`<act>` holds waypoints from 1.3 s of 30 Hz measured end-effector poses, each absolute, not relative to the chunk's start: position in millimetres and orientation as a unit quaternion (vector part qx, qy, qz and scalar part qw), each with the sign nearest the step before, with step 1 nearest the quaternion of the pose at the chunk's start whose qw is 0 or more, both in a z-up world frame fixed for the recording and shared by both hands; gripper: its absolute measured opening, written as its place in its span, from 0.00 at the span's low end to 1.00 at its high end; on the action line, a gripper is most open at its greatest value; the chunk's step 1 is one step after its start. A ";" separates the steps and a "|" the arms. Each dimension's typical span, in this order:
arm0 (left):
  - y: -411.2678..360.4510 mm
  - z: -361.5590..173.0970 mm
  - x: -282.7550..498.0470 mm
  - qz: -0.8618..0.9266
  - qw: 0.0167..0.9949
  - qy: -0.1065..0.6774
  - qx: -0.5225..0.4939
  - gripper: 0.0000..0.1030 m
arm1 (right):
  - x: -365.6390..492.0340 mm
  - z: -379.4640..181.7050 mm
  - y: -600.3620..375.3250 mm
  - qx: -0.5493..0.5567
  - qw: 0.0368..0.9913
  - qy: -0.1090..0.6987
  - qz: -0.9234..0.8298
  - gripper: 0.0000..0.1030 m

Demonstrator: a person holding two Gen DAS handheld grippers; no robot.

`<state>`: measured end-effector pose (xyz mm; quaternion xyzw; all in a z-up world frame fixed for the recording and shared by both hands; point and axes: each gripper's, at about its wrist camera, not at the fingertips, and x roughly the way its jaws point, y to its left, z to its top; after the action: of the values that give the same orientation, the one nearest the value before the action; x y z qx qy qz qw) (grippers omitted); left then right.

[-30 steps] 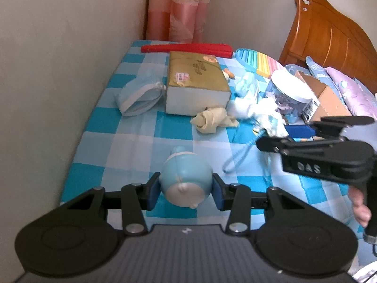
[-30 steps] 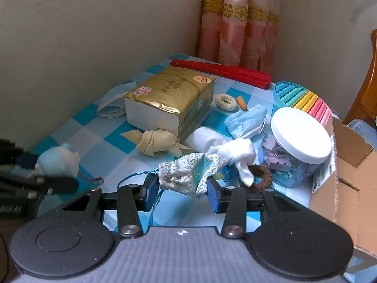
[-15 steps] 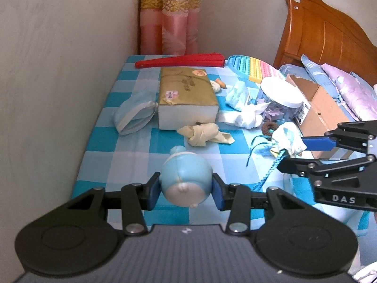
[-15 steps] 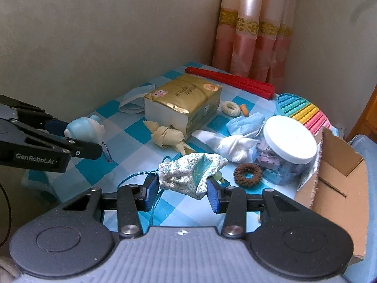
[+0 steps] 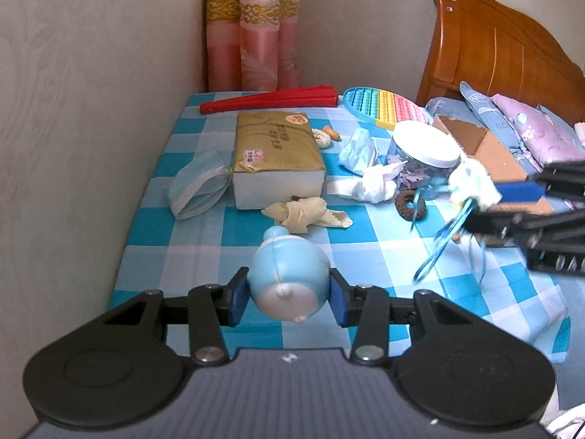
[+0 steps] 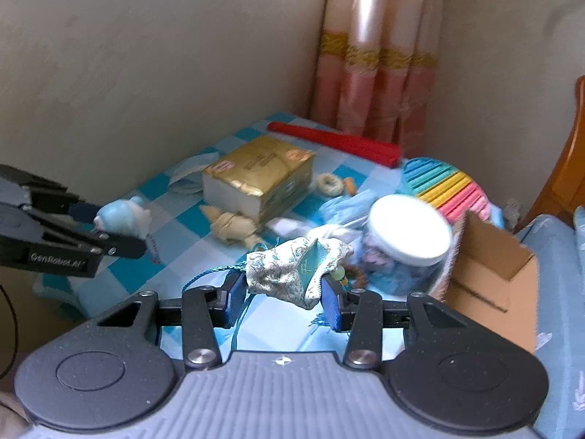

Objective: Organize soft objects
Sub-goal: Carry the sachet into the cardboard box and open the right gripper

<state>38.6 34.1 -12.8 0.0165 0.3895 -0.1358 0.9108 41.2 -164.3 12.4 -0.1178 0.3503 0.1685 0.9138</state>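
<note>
While both claws are raised above the checked cloth, the parts read as follows.

Left gripper [image 5: 289, 300]: lower centre of the left wrist view; its 2 blue pads are closed against the sides of the blue plush toy [image 5: 289, 281], which is lifted off the cloth.
Right gripper [image 6: 279, 294]: lower centre of the right wrist view; its 2 pads are clamped on the patterned pouch [image 6: 298, 269], whose teal cord [image 6: 215, 274] trails to the left of the frame.
Pouch, left wrist view: blurred, at the right edge, hanging from the dark fingers there.
Cardboard box [image 6: 490, 270]: right of the right wrist view, open-topped, just beside the jar.
Jar with white lid [image 6: 409, 230]: centre right, behind the pouch.
Gold tissue pack [image 5: 276, 162]: upper centre of the left wrist view, resting on the checked tablecloth [image 5: 365, 248].
Beige knotted cloth [image 5: 307, 214]: touching the front edge of the pack.
Face mask [image 5: 197, 192]: left of the pack, lying flat.
Brown hair tie [image 5: 411, 205]: centre right, near the white cloth [image 5: 369, 186].
Red folded fan [image 5: 270, 102]: top of the cloth, by the curtain.
</note>
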 end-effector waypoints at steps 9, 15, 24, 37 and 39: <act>19.8 -10.7 45.2 -0.152 0.907 0.392 0.035 0.42 | 53.6 34.9 -204.3 -0.134 0.921 0.342 0.131 0.47; 1.5 -6.9 49.5 -0.170 0.903 0.391 0.054 0.42 | 67.1 44.8 -248.3 -0.153 0.914 0.360 0.109 0.48; -34.2 3.9 59.9 -0.208 0.893 0.394 0.066 0.42 | 85.2 32.0 -293.5 -0.191 0.887 0.406 0.108 0.48; -98.6 4.5 75.3 -0.243 0.855 0.437 0.135 0.42 | 102.6 -1.9 -313.5 -0.179 0.858 0.449 0.172 0.93; -107.6 6.2 79.4 -0.249 0.852 0.439 0.140 0.42 | 98.3 0.2 -316.2 -0.172 0.859 0.445 0.184 0.94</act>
<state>79.4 -107.6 6.2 0.1400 0.4393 -0.2490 0.8517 98.3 -316.2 0.2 -0.1720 0.4454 0.1835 0.8593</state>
